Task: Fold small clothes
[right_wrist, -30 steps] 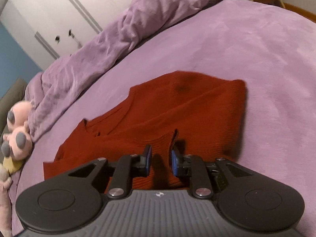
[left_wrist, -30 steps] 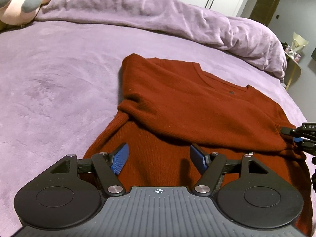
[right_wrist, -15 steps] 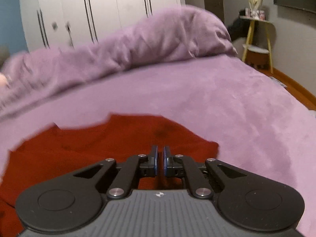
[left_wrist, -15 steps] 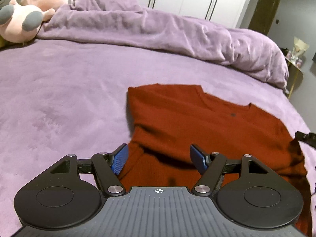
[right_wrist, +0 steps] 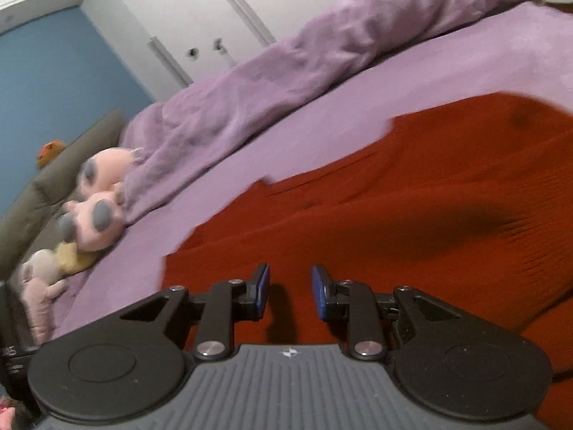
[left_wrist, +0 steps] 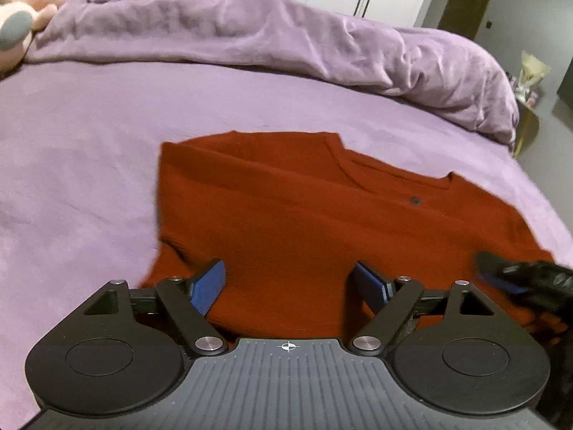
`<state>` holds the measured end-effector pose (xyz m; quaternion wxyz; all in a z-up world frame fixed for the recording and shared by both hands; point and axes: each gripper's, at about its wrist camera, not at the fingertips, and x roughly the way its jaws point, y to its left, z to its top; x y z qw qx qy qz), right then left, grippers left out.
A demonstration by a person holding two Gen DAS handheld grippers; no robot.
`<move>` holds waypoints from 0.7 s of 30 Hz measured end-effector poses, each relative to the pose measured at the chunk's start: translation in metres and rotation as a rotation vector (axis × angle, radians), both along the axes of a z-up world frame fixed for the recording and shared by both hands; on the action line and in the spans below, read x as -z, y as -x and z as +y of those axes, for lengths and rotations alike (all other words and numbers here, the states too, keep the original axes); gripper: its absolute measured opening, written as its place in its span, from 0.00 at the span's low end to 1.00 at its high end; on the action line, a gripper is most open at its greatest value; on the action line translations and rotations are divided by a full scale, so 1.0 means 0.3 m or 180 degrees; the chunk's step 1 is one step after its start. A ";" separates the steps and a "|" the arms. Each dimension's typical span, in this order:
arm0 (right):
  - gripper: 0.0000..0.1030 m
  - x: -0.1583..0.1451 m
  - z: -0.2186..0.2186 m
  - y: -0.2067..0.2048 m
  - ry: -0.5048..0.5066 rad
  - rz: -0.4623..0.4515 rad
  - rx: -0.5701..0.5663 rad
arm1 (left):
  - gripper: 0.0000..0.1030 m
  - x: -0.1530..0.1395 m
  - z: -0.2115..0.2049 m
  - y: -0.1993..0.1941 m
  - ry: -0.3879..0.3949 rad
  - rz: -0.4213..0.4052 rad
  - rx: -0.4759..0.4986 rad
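A rust-red knit sweater [left_wrist: 304, 208] lies flat on the purple bed, neckline away from me, with a sleeve folded across its body. It also fills the right wrist view [right_wrist: 412, 208]. My left gripper [left_wrist: 288, 286] is open and empty, low over the sweater's near edge. My right gripper [right_wrist: 289, 291] is open with a narrow gap, empty, just above the sweater. Its tip shows blurred at the right of the left wrist view [left_wrist: 519, 279].
A rumpled purple duvet [left_wrist: 268, 36] is piled along the far side of the bed. Pink plush toys [right_wrist: 96, 200] lie by the dark headboard cushion [right_wrist: 53, 179]. A side table [left_wrist: 530, 82] stands beyond the bed. White wardrobe doors [right_wrist: 215, 25] are behind.
The right gripper shut half a second ago and has now opened, letting the sleeve rest across the sweater. Both views have swung; the left gripper stays open over the near edge.
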<state>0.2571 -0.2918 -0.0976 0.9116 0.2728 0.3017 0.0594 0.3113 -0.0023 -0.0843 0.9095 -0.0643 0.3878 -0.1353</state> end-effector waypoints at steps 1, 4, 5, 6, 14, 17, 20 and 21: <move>0.24 0.003 -0.047 0.013 0.0083 0.0021 0.0121 | 0.80 0.000 0.015 0.002 -0.0049 -0.0019 -0.0010; 0.04 0.008 -0.226 0.074 0.0146 0.0049 0.0476 | 0.80 -0.006 0.054 0.022 -0.0157 -0.0059 -0.0037; 0.03 0.007 -0.286 0.100 0.0040 0.0073 0.0571 | 0.80 -0.010 0.065 0.033 -0.0160 -0.0082 -0.0020; 0.03 0.003 -0.326 0.126 0.0004 0.0095 0.0684 | 0.80 -0.015 0.073 0.050 -0.0174 -0.0114 0.0012; 0.16 -0.057 -0.360 0.450 0.0471 0.0476 0.1167 | 0.84 -0.032 0.242 0.306 -0.0401 0.0127 -0.0149; 0.17 -0.068 -0.305 0.646 0.0269 0.0577 0.0960 | 0.84 -0.043 0.347 0.445 -0.0197 0.0258 -0.0298; 0.18 -0.067 -0.267 0.819 0.0005 0.0760 0.0864 | 0.84 -0.049 0.423 0.576 -0.0068 0.0438 -0.0387; 0.18 -0.064 -0.254 0.866 -0.0056 0.0836 0.0832 | 0.83 -0.052 0.442 0.611 0.0014 0.0513 -0.0361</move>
